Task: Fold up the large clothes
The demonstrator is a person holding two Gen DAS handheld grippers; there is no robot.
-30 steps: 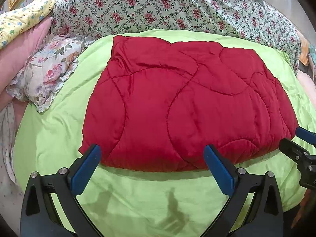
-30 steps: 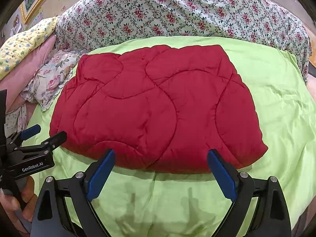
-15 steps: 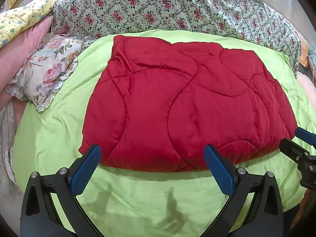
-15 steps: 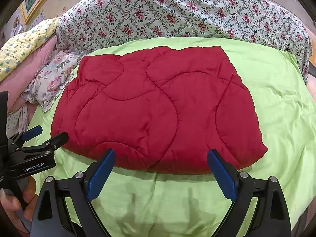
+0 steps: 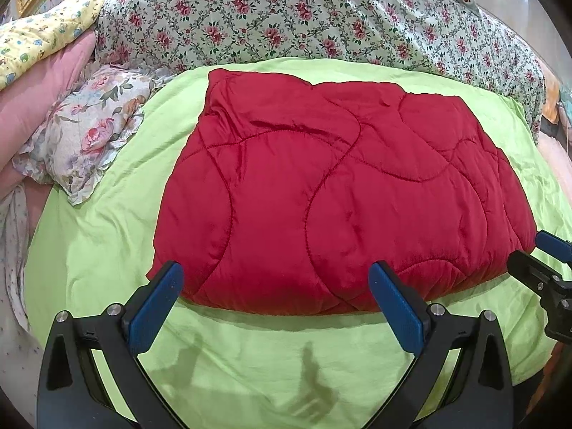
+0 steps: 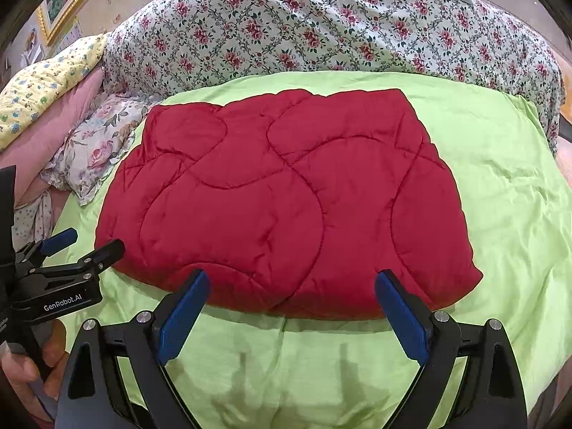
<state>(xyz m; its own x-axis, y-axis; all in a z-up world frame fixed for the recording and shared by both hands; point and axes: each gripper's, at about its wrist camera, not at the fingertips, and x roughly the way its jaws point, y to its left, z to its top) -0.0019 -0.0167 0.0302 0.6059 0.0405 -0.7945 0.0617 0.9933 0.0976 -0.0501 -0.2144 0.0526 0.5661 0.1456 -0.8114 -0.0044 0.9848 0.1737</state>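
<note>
1. My left tongs (image 5: 273,295) stand wide apart with nothing between the blue pads, hovering at the near edge of the red quilted garment (image 5: 336,200).
2. My right tongs (image 6: 291,300) are likewise spread and empty, over the same near hem.
3. The red quilted garment lies folded into a puffy block on the green sheet (image 6: 500,193), mid-bed, its far edge toward 12 o'clock.
4. From the right wrist I see the left tongs at 9 o'clock, just beside the garment's left corner.
5. A floral duvet (image 5: 304,14) is heaped at 12 o'clock; a floral pillow (image 5: 85,136) sits at 10 o'clock.
</note>
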